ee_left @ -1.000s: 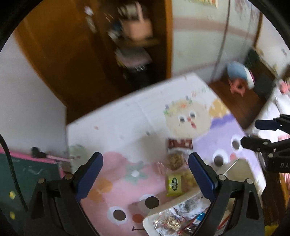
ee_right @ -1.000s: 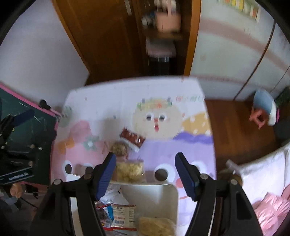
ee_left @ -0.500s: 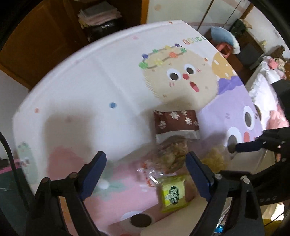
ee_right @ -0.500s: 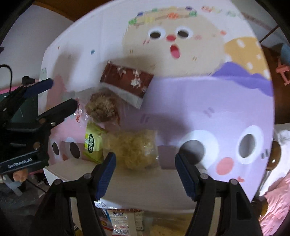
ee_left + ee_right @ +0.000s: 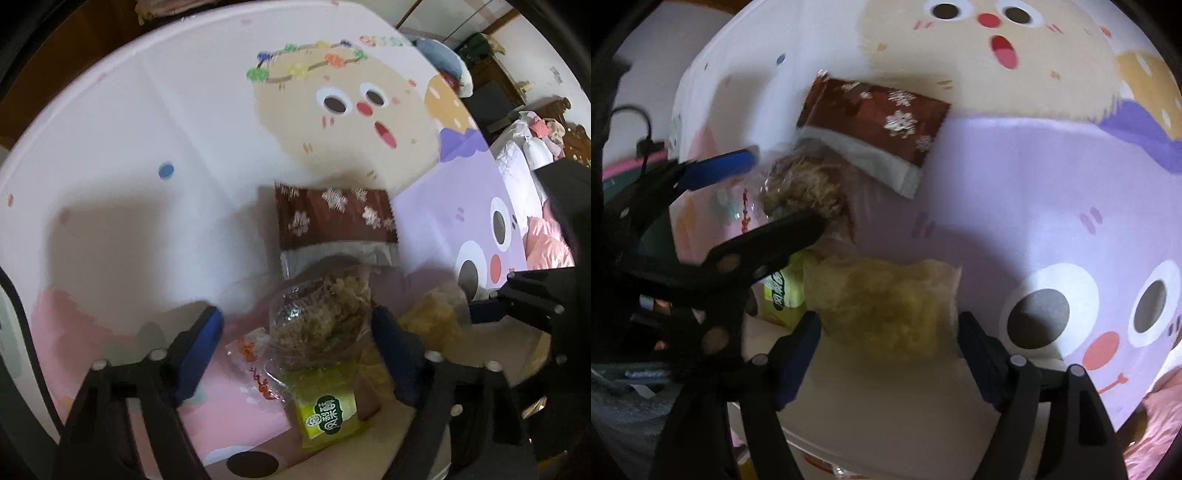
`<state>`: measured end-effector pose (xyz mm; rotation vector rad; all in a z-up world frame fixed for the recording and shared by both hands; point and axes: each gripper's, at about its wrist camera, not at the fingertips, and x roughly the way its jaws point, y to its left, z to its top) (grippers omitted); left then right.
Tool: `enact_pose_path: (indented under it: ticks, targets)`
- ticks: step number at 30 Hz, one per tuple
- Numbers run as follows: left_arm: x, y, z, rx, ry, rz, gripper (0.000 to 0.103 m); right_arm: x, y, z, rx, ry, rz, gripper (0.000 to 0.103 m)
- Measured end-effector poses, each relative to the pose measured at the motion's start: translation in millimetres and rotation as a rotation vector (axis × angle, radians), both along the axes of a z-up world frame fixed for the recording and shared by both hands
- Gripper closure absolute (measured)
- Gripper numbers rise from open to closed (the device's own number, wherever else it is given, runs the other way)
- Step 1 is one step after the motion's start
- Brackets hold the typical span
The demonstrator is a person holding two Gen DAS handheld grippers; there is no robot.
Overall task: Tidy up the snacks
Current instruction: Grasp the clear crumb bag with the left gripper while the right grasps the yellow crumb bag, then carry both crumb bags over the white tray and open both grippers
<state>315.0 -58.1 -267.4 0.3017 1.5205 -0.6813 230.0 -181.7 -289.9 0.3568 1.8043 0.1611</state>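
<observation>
A clear bag of brown crumbly snack lies on the cartoon tablecloth, and my left gripper straddles it from above, jaws closing but not clamped. Beside it, a bag of pale yellow snack lies between the fingers of my right gripper, whose jaws are also narrowing a little. A green packet is tucked under both bags. Just beyond them lies a dark brown packet with white snowflakes. The right wrist view also shows the left gripper around the brown snack bag.
A white tray's rim runs along the near side, right below the yellow bag. The tablecloth's far part, with the beige cartoon face, holds nothing. Past the table's right edge there is bedding and furniture.
Both grippers have dropped steeply toward the table and tipped to point down at the snack pile. The left jaws have narrowed around the brown snack bag; the right now frames the yellow bag.
</observation>
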Motion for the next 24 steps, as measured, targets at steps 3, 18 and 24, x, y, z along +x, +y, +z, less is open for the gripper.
enact_pose_path:
  ticks: [3,18,24]
  targets:
    - [0.4,0.9,-0.7,-0.016,0.005,0.029,0.037,-0.4,6.5,4.0,0.006,-0.02,0.023,0.049]
    - [-8.4,34.2,45.8,-0.058,-0.088,0.203,0.066,-3.4,-4.2,76.2,-0.122,-0.249,-0.003,0.06]
    - [-27.5,49.1,109.4,-0.115,-0.204,0.267,0.066,-17.6,-14.3,136.9,-0.224,-0.433,-0.025,0.06]
